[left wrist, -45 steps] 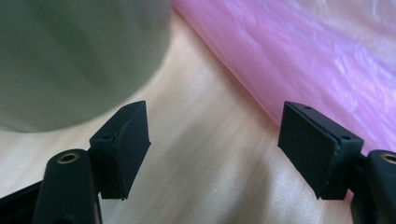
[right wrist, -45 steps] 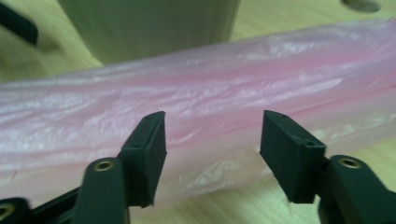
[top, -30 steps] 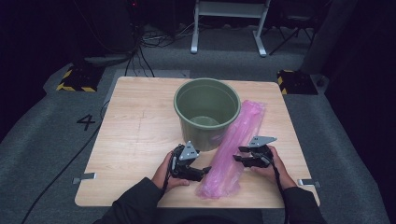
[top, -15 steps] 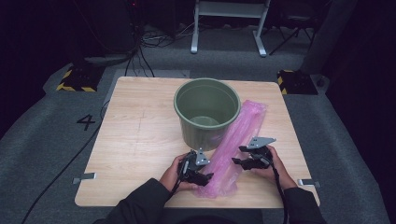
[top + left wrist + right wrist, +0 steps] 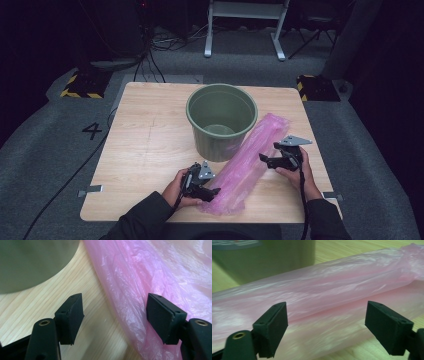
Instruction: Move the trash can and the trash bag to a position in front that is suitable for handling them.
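Observation:
A long pink plastic bag (image 5: 250,160) lies slantwise on the wooden table (image 5: 145,145), from the front edge up past the right side of a green bucket (image 5: 221,120). My left gripper (image 5: 214,191) is open at the bag's near end, its jaws straddling the bag's left edge (image 5: 130,305). My right gripper (image 5: 262,158) is open at the bag's right side, about halfway along. In the right gripper view the pink bag (image 5: 324,305) stretches across just beyond the spread jaws, with the bucket (image 5: 274,257) behind it.
The bucket stands upright and empty near the table's middle. Bare wood stretches over the table's left half. A cable (image 5: 65,180) trails over the grey floor at the left, beside a painted "4" (image 5: 92,131).
My left gripper has moved right and forward onto the bag's near end. My right gripper has edged slightly toward the bag. The bag and bucket have stayed put.

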Motion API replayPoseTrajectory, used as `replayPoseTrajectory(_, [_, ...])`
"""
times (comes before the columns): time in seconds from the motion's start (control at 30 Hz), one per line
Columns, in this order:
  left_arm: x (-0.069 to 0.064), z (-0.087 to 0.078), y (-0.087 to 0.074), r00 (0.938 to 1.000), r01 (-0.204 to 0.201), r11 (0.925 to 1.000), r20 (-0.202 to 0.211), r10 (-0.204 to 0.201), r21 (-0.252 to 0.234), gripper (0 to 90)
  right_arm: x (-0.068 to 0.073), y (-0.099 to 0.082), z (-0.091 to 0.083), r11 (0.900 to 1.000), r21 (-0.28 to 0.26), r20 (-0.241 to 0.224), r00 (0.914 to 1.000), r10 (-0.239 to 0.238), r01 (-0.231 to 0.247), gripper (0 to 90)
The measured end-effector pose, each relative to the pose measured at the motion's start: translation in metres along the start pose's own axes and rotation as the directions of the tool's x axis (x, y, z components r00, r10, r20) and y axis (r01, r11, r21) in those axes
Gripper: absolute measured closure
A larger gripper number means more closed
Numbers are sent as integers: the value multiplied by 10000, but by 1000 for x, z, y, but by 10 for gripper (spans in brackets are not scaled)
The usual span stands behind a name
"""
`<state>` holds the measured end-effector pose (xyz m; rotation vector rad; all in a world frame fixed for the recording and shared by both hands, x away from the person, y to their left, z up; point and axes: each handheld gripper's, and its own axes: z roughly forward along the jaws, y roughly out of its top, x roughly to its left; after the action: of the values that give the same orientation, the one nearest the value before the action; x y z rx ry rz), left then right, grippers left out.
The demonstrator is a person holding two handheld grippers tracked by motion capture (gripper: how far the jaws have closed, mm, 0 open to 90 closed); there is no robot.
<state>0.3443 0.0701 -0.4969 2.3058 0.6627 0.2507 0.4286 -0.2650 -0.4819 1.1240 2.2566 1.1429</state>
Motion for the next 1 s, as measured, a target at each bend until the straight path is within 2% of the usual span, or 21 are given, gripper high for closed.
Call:
replayPoseTrajectory(0.1, [5,-6,-7,9999,56,10000,-105,-56,15,290,-1,1,6,9998,148,237,9996,124,-128,172])
replayPoseTrajectory(0.3, [13,-21,-24,9996,181,9998,-213,-183,-105,283,1,-2,28,9954,901,524,9983,265,-311,181])
replayPoseTrajectory(0.4, [16,-27,-31,9994,235,9996,-257,-239,-138,283,5,-1,34,9955,932,633,9980,91,-150,191])
replayPoseTrajectory(0.57, [23,-35,-40,9992,263,9995,-281,-268,-185,274,13,6,43,9955,946,510,9987,23,-71,216])
replayPoseTrajectory(0.67, [28,-38,-44,9992,279,9993,-282,-286,-244,271,18,10,47,9962,864,333,9993,-154,125,319])
replayPoseTrajectory(0.7, [30,-39,-46,9993,258,9993,-276,-266,-279,271,20,11,47,9962,851,256,9995,-210,187,379])
replayPoseTrajectory(0.73, [33,-41,-49,9992,302,9988,-268,-312,-384,271,23,13,49,9960,795,-57,9992,-408,411,477])
replayPoseTrajectory(0.77, [33,-41,-49,9992,302,9988,-268,-312,-384,270,23,13,49,9960,795,-57,9992,-408,411,477])
replayPoseTrajectory(0.87, [38,-43,-54,9995,224,9982,-230,-238,-560,266,28,15,51,9949,744,-398,9970,-660,688,614])
replayPoseTrajectory(0.93, [38,-43,-54,9994,249,9982,-213,-261,-548,266,29,16,52,9949,702,-433,9966,-696,725,639])
replayPoseTrajectory(1.0, [39,-42,-54,9994,265,9982,-197,-276,-547,250,30,16,53,9953,601,-574,9957,-729,763,729])
